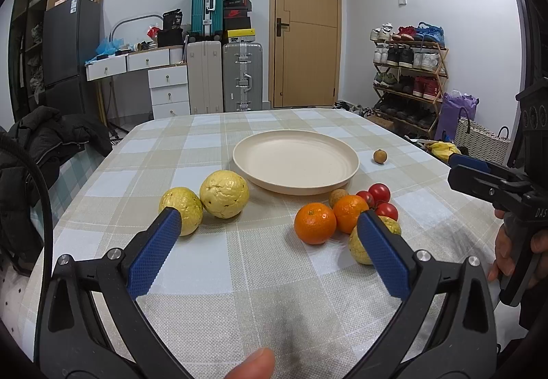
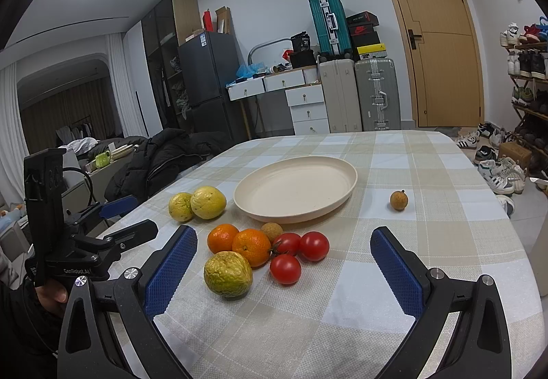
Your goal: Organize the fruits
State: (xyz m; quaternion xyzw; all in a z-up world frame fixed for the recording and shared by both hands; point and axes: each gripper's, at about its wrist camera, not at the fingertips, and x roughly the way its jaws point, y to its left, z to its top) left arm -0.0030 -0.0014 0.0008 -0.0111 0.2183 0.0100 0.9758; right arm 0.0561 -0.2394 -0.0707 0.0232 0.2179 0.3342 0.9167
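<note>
Careful: both grippers, left gripper and right gripper, are spread wide, holding nothing. Fruits sit loose on the worktop before the empty plate; nudging the cherry tomatoes or oranges may send them rolling.

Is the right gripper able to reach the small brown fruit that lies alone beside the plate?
Probably yes. The right gripper is open, and the small brown fruit lies apart from the plate, with only bare tablecloth before it.
</note>
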